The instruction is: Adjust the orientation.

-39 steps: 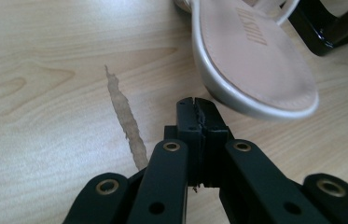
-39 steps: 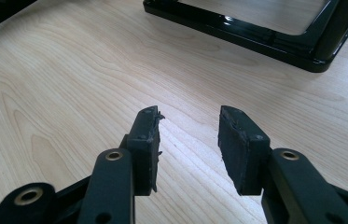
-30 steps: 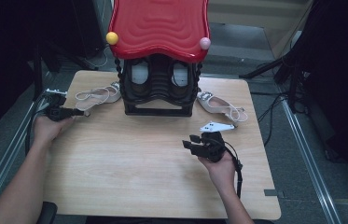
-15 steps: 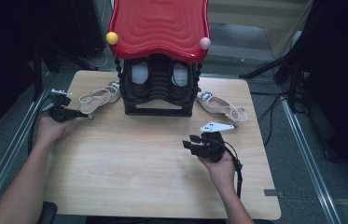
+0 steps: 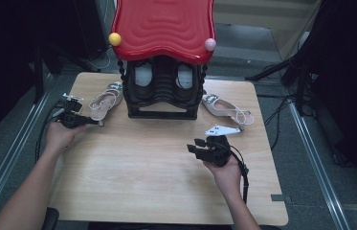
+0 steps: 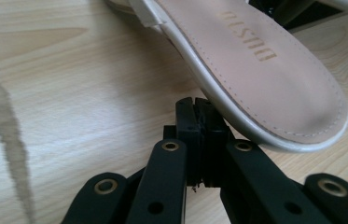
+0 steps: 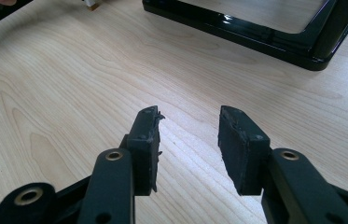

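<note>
A beige sandal [image 5: 103, 101] lies on the wooden table [image 5: 142, 177], left of a black shoe rack [image 5: 162, 103] with a red wavy top [image 5: 162, 24]. My left gripper [image 5: 89, 122] is shut at the sandal's near end. In the left gripper view its jaws [image 6: 195, 116] press flat together, nothing visible between them, and the sandal's insole [image 6: 251, 70] juts over the right jaw. A second beige sandal [image 5: 226, 110] lies right of the rack. My right gripper [image 5: 196, 146] hovers open over bare wood [image 7: 188, 135], nothing between its jaws.
Two pale shoes [image 5: 142, 76] [image 5: 184, 76] sit inside the rack. A yellow knob [image 5: 115, 39] and a pink knob [image 5: 210, 44] mark the red top's corners. The rack's black base [image 7: 274, 37] lies ahead of the right gripper. Metal rails [image 5: 310, 143] flank the table.
My left gripper has slid right along the table to the near end of the left sandal. The right hand and both sandals have stayed put.
</note>
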The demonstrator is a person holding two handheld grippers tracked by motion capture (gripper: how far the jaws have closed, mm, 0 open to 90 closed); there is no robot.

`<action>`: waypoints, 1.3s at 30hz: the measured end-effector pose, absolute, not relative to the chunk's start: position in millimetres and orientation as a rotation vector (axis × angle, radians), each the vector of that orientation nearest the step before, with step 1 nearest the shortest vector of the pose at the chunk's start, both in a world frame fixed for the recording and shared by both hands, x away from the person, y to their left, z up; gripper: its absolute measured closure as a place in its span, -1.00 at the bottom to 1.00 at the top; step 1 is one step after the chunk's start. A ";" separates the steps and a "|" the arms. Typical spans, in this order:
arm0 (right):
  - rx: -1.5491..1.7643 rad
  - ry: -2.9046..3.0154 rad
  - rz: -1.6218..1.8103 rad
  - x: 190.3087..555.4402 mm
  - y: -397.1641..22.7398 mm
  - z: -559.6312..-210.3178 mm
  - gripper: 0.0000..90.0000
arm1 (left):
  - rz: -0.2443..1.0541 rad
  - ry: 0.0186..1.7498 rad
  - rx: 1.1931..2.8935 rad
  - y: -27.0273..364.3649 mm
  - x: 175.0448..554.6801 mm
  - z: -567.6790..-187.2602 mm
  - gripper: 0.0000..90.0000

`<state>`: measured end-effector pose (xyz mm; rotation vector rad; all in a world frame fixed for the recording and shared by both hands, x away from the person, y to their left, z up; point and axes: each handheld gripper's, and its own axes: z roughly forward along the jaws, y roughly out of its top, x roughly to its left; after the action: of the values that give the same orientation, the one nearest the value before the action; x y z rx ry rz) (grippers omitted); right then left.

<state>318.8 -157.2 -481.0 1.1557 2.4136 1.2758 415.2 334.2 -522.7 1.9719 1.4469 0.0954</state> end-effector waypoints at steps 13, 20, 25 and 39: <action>1.155 2.412 1.275 318.5 -157.7 -480.7 0.33 | 0.052 1.466 1.945 323.4 413.8 -521.3 0.92; 1.156 2.406 1.276 319.0 -159.7 -480.0 0.33 | 0.068 1.506 1.944 329.6 411.4 -515.8 0.65; 1.159 2.403 1.279 319.0 -160.7 -479.6 0.33 | 0.089 1.545 1.900 340.3 408.4 -506.8 0.37; 1.143 2.418 1.281 323.7 -155.0 -479.4 0.32 | 0.129 1.567 1.852 353.5 411.8 -480.8 0.15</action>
<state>323.7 -155.0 -479.4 1.1426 2.4184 1.2811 411.8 353.5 -480.8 1.8519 1.5674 0.1292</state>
